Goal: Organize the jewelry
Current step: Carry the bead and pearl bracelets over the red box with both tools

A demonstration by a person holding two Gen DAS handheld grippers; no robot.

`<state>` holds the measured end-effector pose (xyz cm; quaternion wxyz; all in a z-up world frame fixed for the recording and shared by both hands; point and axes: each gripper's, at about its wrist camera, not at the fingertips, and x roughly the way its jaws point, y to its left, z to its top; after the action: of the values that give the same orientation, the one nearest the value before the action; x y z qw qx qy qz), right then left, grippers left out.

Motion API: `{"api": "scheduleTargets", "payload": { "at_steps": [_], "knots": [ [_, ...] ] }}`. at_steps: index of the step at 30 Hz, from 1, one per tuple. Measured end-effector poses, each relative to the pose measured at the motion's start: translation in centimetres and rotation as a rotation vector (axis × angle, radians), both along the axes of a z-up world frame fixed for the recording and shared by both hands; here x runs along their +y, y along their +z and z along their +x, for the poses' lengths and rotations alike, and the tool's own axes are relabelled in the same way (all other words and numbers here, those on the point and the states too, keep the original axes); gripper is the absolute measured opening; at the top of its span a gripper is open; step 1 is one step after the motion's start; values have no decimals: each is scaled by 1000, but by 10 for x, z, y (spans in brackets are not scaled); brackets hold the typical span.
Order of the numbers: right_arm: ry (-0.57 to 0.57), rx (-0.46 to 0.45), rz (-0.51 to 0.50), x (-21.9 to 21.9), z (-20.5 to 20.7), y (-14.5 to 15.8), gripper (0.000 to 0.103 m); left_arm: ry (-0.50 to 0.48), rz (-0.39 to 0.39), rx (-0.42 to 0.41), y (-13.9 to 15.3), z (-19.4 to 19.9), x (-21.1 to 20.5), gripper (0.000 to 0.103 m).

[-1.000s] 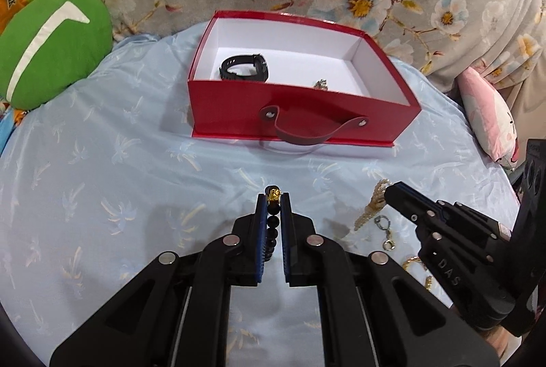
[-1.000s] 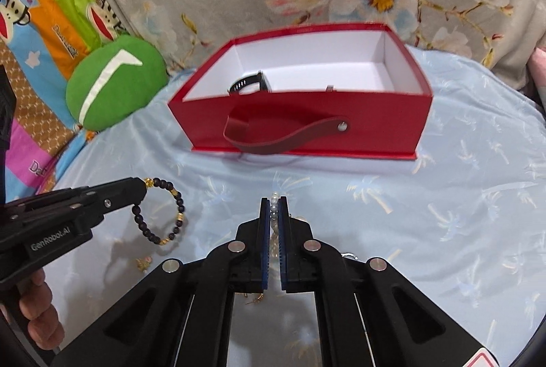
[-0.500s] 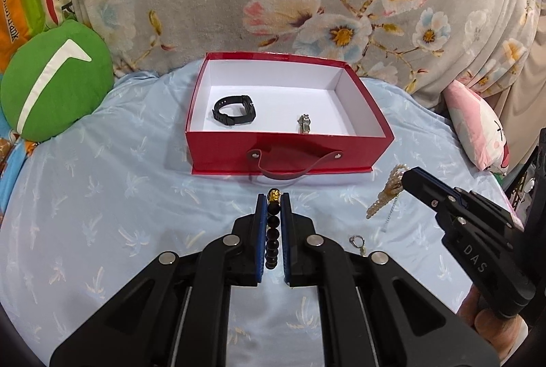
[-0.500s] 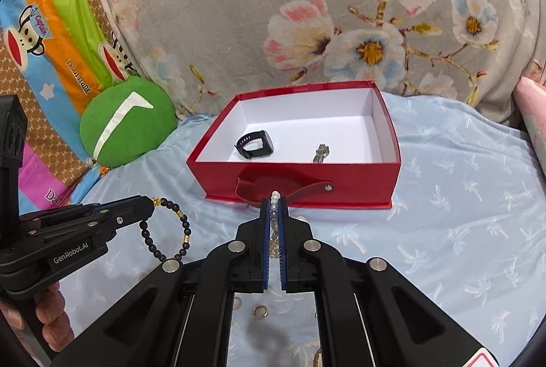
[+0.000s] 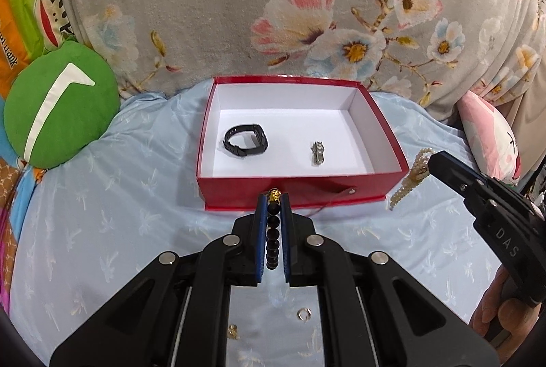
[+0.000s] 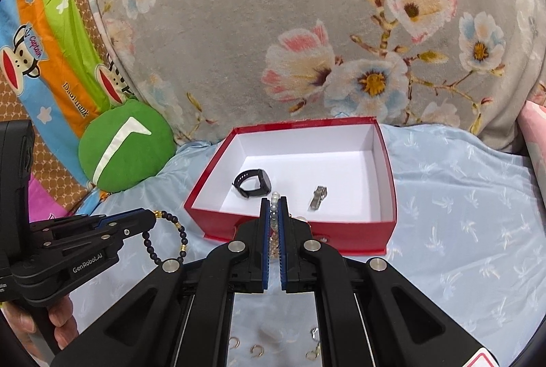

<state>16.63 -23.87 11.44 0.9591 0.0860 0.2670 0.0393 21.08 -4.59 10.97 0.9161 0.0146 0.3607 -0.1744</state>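
Observation:
An open red box (image 5: 239,189) (image 6: 385,230) with a white inside stands on the light blue bedsheet. A black watch (image 5: 245,141) (image 6: 253,183) and a small silver piece (image 5: 317,153) (image 6: 318,197) lie in it. My left gripper (image 5: 273,201) (image 6: 155,215) is shut on a black bead bracelet with gold beads (image 5: 272,230) (image 6: 167,239), held above the sheet in front of the box. My right gripper (image 6: 274,200) (image 5: 430,159) is shut on a pearl bracelet (image 6: 274,213) (image 5: 409,177), which dangles right of the box.
A green round cushion (image 5: 58,107) (image 6: 124,150) lies left of the box, a grey floral pillow (image 5: 273,9) behind it, a pink cushion (image 5: 491,135) at the right. Small gold rings (image 6: 256,349) (image 5: 303,314) lie on the sheet below the grippers.
Both grippers have risen with their bracelets, so the box looks smaller and its floor shows fully. The loose rings on the sheet now lie further below.

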Motion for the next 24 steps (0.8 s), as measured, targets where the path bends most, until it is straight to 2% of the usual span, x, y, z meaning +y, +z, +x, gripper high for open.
{"api": "scheduleTargets", "payload": {
  "at_steps": [11,24],
  "knots": [
    [-8,-4,-39,-17,53,13,4,16,8,-45,22,57,-8,7],
    [-24,18,-60,-35,125,15,4,7,29,-80,28,124,-40,7]
  ]
}}
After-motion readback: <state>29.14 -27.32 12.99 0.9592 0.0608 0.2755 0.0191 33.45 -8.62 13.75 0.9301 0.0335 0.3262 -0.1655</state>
